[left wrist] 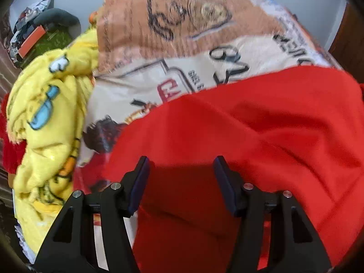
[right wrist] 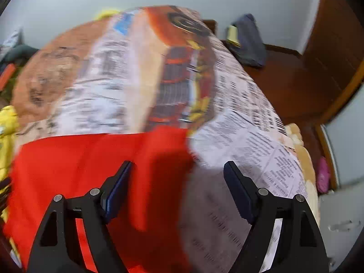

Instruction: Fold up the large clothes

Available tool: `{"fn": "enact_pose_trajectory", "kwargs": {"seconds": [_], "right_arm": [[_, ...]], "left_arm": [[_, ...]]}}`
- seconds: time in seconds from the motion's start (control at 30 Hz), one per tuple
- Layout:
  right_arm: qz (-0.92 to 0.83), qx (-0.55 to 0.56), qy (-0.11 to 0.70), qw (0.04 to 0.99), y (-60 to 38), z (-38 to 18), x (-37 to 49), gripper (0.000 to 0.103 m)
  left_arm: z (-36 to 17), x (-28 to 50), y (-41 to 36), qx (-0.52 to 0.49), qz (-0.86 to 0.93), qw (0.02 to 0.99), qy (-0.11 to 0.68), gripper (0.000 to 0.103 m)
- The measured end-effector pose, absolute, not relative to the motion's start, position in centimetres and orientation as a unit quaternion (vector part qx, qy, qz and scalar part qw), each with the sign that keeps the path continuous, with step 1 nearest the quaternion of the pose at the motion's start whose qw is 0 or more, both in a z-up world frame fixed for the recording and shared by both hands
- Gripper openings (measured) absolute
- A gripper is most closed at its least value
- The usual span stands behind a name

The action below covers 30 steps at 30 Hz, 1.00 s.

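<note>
A large red garment (left wrist: 261, 122) lies on a bed covered by a printed newspaper-pattern sheet (left wrist: 141, 86). My left gripper (left wrist: 180, 161) is open, hovering just over the garment's near left part, with nothing between its pads. In the right wrist view the red garment (right wrist: 79, 159) fills the lower left, its right edge ending near the middle. My right gripper (right wrist: 177, 166) is open above that right edge, left finger (right wrist: 118, 186) over red cloth, right finger (right wrist: 238, 191) over the printed sheet (right wrist: 250, 141). Both views are motion-blurred.
A crumpled yellow cartoon-print blanket (left wrist: 47, 122) lies left of the red garment. Clutter with a dark curved object (left wrist: 56, 18) sits at the far left. A dark blue cloth (right wrist: 248, 41) lies on brown wooden furniture (right wrist: 295, 79) to the right. A pink item (right wrist: 323, 175) lies at the bed's right edge.
</note>
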State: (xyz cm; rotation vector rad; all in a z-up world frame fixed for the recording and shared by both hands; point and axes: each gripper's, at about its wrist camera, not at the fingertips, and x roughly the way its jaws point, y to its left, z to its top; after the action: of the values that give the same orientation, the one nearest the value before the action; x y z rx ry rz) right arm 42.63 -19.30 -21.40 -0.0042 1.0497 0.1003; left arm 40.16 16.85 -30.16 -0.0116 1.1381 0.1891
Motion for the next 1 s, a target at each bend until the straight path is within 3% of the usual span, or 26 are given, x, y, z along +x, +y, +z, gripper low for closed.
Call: {"fn": "enact_pose_trajectory", "kwargs": {"seconds": [0.2, 0.4, 0.5, 0.53, 0.6, 1.0], "right_arm": [[0.021, 0.051, 0.493, 0.868, -23.5, -22.2, 43.5, 0.081], [-0.029, -0.015, 0.458, 0.889, -22.9, -21.4, 42.7, 0.081], [-0.136, -0.074, 0.458, 0.875, -24.9, -21.5, 43.0, 0.075], [-0.133, -0.066, 0.469, 0.871, -26.0, -21.4, 42.8, 0.069], [-0.106, -0.034, 0.480, 0.870, -28.1, -20.5, 41.4, 0.069], [0.040, -0.023, 0.436, 0.899, -26.0, -13.0, 30.1, 0.077]], "left_arm": [[-31.8, 39.7, 16.8, -0.005, 0.088, 0.842, 0.531, 0.058], [-31.8, 39.3, 16.8, -0.005, 0.093, 0.845, 0.527, 0.060], [-32.1, 39.4, 16.8, -0.003, 0.105, 0.842, 0.529, 0.063], [-32.1, 39.4, 16.9, -0.002, 0.105, 0.842, 0.530, 0.063], [-32.0, 39.2, 16.9, -0.003, 0.105, 0.844, 0.526, 0.062], [-25.8, 33.5, 17.6, -0.042, 0.084, 0.859, 0.503, 0.062]]}}
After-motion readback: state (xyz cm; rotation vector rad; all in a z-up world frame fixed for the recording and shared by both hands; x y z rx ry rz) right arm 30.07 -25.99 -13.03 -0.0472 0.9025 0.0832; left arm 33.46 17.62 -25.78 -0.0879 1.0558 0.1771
